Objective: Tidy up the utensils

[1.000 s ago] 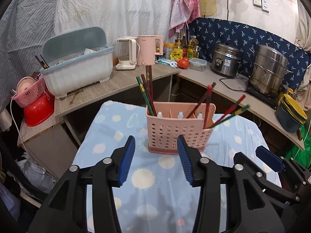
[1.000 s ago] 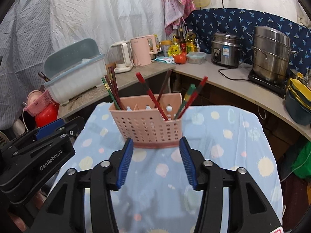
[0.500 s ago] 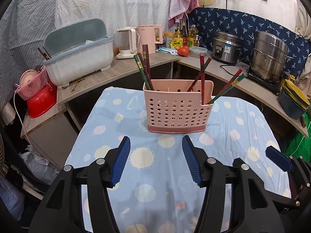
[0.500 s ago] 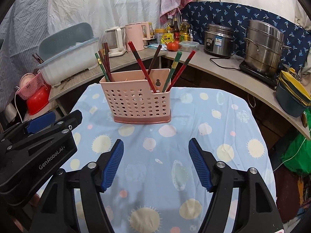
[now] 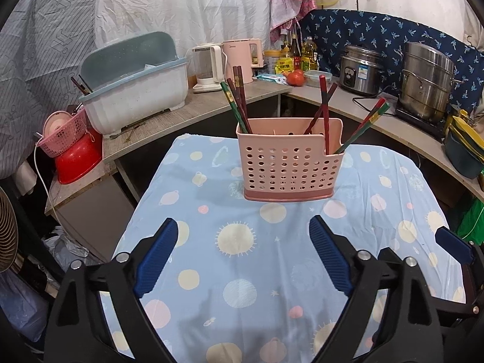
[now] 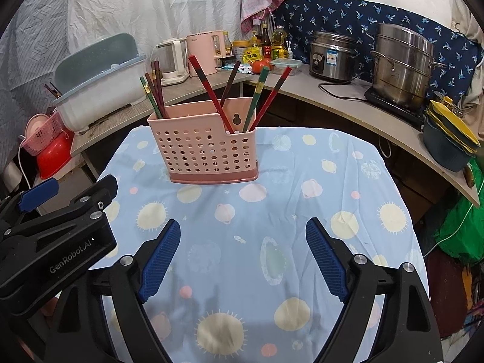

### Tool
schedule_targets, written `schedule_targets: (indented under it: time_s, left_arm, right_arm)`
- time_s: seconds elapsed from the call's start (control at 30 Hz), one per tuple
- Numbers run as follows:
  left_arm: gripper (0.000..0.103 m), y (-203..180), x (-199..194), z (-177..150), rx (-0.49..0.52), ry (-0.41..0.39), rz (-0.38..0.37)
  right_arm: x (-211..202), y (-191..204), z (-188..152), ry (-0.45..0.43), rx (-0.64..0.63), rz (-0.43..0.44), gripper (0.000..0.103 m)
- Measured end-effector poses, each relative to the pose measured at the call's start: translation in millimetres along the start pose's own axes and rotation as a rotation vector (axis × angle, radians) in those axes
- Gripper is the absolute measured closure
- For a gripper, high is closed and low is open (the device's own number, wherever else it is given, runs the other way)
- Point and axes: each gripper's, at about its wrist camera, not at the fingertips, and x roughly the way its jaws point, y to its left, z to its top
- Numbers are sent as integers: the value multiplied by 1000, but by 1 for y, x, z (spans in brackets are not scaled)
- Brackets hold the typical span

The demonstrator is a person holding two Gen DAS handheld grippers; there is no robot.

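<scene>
On the desk's blue planet-print cloth, the perforated pink plastic utensil holder is standing with chopsticks inside; the left gripper and right gripper, jaws just opening, are hanging spread and empty nearby. Sorting looks finished; next, probably withdrawing.

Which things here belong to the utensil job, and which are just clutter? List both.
Job: pink holder, chopsticks, left gripper, right gripper, both open, empty.

Clutter: kettle, rice cooker, steamer pot, dish bin, red basin.
</scene>
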Motion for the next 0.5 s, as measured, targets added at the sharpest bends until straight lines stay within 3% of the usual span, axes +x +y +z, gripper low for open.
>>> schedule_targets:
  time_s: [0.27,0.33,0.5]
  left_arm:
    - [9,-1,-1,0,2,0,-1]
    - [9,-1,0,-2,0,5,-1]
    - [9,0,3,-4,-5,13,3]
  right_arm:
    - [3,-2,-1,15,21,21,15]
    - [4,-3,-2,22,20,22,5]
    - [4,-2,-5,13,13,3,6]
